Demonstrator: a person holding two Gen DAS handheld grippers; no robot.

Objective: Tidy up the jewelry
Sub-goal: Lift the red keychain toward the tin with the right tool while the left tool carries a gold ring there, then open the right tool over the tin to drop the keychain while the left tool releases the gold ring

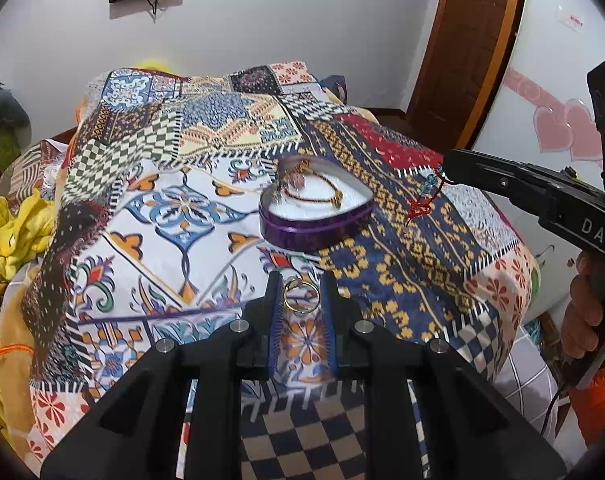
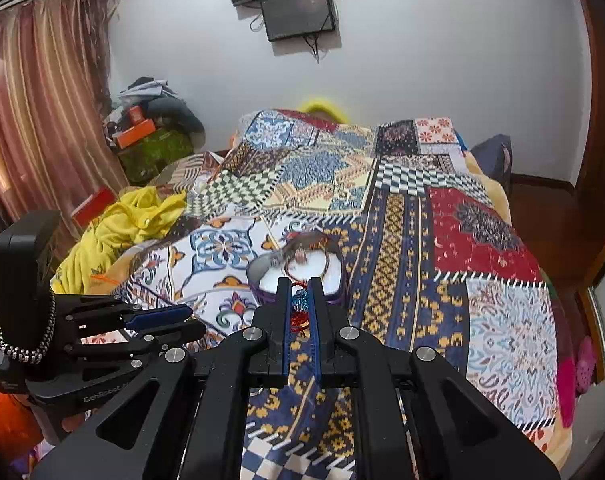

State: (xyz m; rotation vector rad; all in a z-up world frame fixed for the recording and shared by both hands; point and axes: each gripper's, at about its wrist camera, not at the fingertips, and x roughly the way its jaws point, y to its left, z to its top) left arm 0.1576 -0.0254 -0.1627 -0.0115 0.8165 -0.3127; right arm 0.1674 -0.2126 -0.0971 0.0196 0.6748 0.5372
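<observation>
Fingers of both grippers are closed on jewelry: the left gripper [image 1: 301,294] pinches a gold ring [image 1: 301,295] by its rim, the right gripper [image 2: 301,296] clamps a red and blue corded charm [image 2: 300,308], tail dangling. We note the patchwork quilt [image 1: 402,248] offers wide open room, though its busy pattern would hide anything dropped. The heart-shaped tin [image 1: 316,216], already holding a beaded bracelet [image 1: 322,192], sits on soft bedding; a knock on its wall could tip it. We judge the ring's thin-edge hold likeliest to slip.
</observation>
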